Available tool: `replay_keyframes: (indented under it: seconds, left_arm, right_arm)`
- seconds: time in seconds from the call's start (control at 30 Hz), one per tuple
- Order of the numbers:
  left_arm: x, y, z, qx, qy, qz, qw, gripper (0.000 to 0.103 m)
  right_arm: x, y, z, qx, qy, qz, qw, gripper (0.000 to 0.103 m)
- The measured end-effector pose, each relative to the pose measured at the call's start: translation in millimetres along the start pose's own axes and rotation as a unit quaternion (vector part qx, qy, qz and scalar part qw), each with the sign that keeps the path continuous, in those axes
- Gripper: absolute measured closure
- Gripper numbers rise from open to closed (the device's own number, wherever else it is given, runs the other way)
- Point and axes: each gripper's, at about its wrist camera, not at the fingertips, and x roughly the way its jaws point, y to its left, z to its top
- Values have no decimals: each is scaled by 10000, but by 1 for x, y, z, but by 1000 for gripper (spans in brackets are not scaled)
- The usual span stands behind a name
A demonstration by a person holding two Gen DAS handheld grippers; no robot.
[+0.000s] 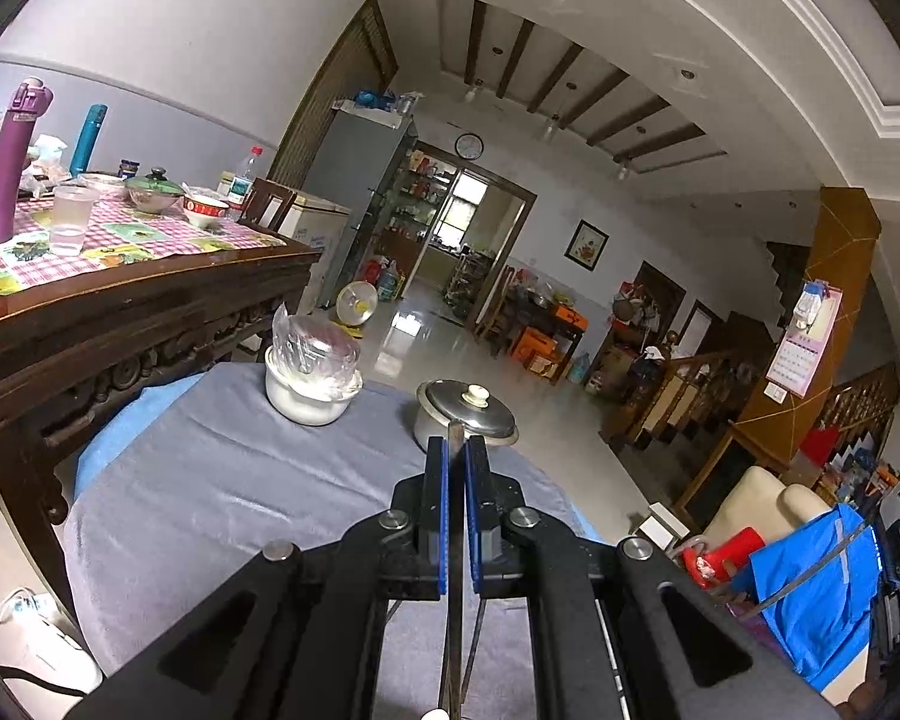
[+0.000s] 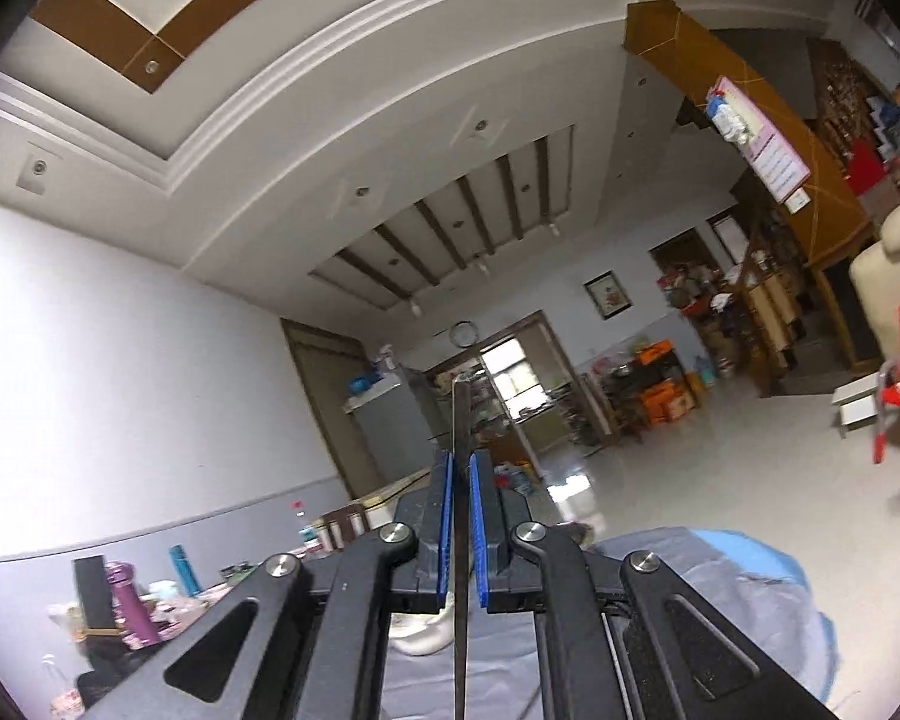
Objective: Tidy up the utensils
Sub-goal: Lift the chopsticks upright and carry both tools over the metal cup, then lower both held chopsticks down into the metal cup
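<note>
My left gripper (image 1: 456, 450) is shut on a thin dark utensil handle (image 1: 453, 600) that runs back toward the camera, held above the grey cloth (image 1: 222, 480). A steel pot with a lid (image 1: 465, 411) stands just beyond its fingertips. A white pot (image 1: 309, 393) holding a clear plastic bag stands to the left. My right gripper (image 2: 459, 462) is shut on another thin dark utensil (image 2: 461, 420), tilted up toward the ceiling, its tip sticking out past the fingers. A white object (image 2: 426, 636) shows partly under that gripper.
A carved wooden table (image 1: 120, 312) with a checked cloth, bottles, cups and bowls stands to the left. A tiled floor (image 1: 546, 420) lies beyond the cloth's far edge. A blue cloth and a red object (image 1: 732, 552) are at the right.
</note>
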Motion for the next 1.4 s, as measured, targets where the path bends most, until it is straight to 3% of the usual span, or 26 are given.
replay_keyframes:
  seconds: [0.23, 0.6, 1.4]
  left_arm:
    - [-6, -4, -1, 95, -139, 56, 9998, 98]
    - [3, -6, -14, 190, 8, 120, 9997, 98]
    - [30, -3, -40, 453, 498, 518, 9964, 97]
  right_arm:
    - [13, 15, -25, -204, 601, 286, 9976, 96]
    - [22, 16, -71, -785, 1613, 263, 9834, 96]
    - [28, 9, -98, -832, 2144, 93, 9732, 96]
